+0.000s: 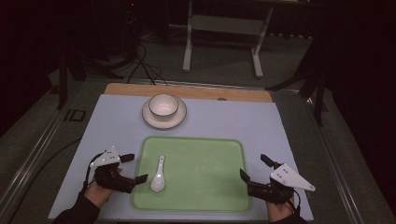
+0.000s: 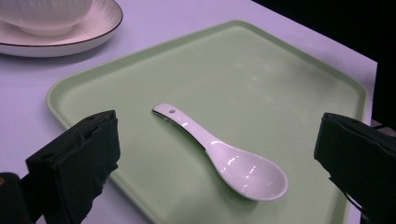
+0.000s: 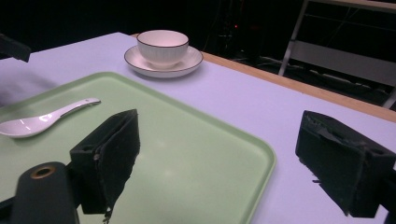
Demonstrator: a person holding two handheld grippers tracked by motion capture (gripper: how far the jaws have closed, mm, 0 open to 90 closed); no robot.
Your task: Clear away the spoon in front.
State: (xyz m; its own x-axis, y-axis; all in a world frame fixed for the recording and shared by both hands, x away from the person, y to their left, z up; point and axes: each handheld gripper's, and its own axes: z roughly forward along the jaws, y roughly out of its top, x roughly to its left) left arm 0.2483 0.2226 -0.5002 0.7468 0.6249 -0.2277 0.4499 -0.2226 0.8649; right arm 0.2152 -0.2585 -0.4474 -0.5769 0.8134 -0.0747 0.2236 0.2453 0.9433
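Nothing is grasped yet: both tongs, left (image 1: 132,168) and right (image 1: 252,168), gape wide; the glossy white ceramic spoon (image 1: 158,176) lies untouched on the pale green plastic tray (image 1: 210,172), just beside the left tongs

Dim overhead light is falling on the table (image 1: 243,116) while the room behind is sinking into near black. Glare is glinting off the white spoon (image 2: 224,156) and the bowl (image 3: 162,46), and the green tray (image 1: 205,186) is showing a faint sheen. Shadows are staying soft; the near jaws are blurring in both gripper views, and the high view is looking grainy
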